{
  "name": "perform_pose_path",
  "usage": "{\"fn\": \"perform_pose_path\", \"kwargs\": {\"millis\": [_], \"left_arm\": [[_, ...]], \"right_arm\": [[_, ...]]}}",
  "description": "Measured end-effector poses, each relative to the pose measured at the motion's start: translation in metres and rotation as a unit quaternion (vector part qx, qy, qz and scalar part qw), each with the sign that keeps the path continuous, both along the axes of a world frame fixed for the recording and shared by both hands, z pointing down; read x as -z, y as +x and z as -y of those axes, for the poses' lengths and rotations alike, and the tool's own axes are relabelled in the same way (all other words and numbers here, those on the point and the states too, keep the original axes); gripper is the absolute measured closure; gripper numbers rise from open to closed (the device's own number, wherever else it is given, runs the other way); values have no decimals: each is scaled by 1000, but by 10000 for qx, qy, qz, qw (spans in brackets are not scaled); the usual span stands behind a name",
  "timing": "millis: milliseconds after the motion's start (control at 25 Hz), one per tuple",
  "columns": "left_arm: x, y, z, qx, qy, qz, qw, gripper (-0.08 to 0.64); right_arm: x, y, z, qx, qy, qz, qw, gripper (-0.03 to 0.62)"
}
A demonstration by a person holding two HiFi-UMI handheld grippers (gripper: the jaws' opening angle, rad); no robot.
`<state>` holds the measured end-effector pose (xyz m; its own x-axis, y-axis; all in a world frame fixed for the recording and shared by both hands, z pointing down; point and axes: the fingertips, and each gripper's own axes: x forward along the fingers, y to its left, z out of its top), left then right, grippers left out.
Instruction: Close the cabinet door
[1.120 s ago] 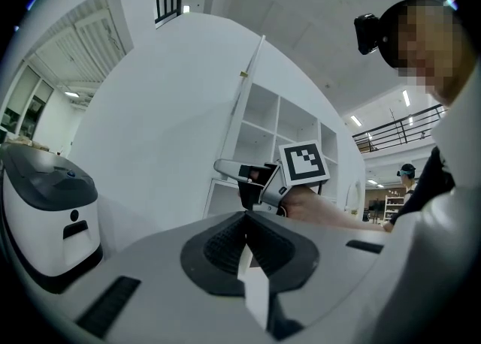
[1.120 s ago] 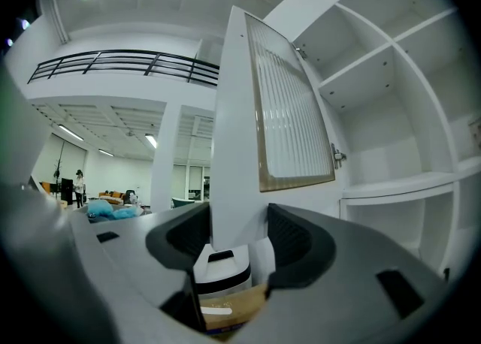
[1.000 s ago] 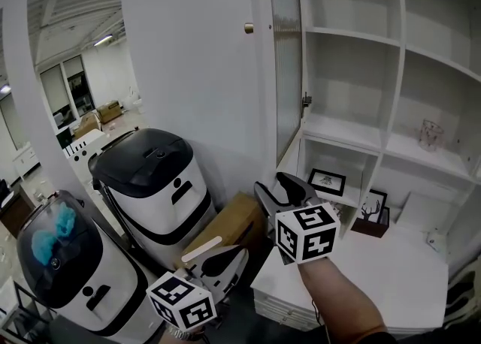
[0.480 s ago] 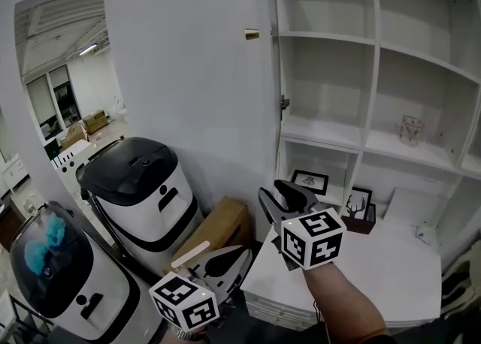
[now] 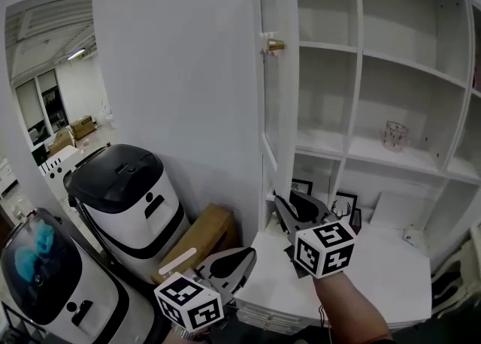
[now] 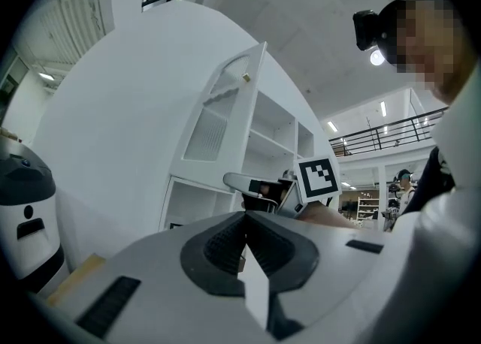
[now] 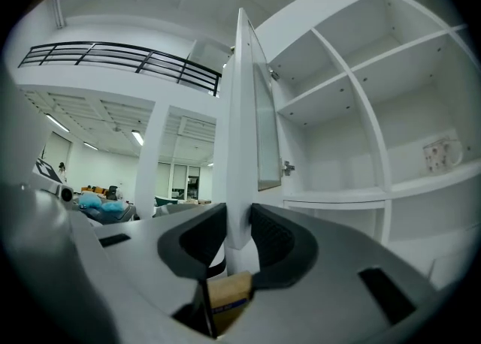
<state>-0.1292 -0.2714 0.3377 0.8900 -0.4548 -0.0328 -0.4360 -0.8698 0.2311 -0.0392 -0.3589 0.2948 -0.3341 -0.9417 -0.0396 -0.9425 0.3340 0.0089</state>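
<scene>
White wall (image 5: 188, 72) fills the left of the scene, and against it stands an open-shelved cabinet (image 5: 353, 49). Its door (image 5: 270, 95) stands swung out towards us, nearly edge-on. The right gripper (image 5: 289, 203) is level at the door's lower free corner. Its jaws have just been closing and now pinch the white frame between the pads. The left gripper (image 5: 248, 258) hangs lower and well apart from the door, jaws together on nothing.

We judge the door to be light and stiff, a thin panel that swings freely on its hinges. Its painted frame looks smooth, perhaps slippery, and the ribbed pane looks fragile, so we would keep off it. The frame edge far from the hinges gives most leverage, and the brass knob (image 5: 275, 46) higher up would serve too.
</scene>
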Motion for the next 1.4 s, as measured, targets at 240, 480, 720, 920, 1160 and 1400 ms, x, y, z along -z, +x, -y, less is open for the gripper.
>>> {"fn": "perform_pose_path", "kwargs": {"millis": [240, 480, 720, 920, 1160, 1400], "left_arm": [[3, 22, 5, -106, -25, -98, 9999, 554], [7, 47, 7, -193, -9, -140, 9997, 554], [9, 70, 10, -167, 7, -140, 9998, 554], [10, 91, 14, -122, -10, -60, 9999, 554], [5, 107, 16, -70, -40, 3, 10000, 554], [3, 122, 20, 77, -49, 75, 9999, 554]], "right_arm": [[1, 37, 0, -306, 14, -178, 9994, 512], [-1, 79, 5, -558, -86, -112, 9983, 525], [-2, 106, 13, -475, -168, -18, 9987, 525], [-1, 126, 20, -342, -178, 18, 9993, 525], [-1, 138, 27, -172, -147, 32, 9997, 523], [-1, 152, 35, 13, -106, 48, 9999, 520]]}}
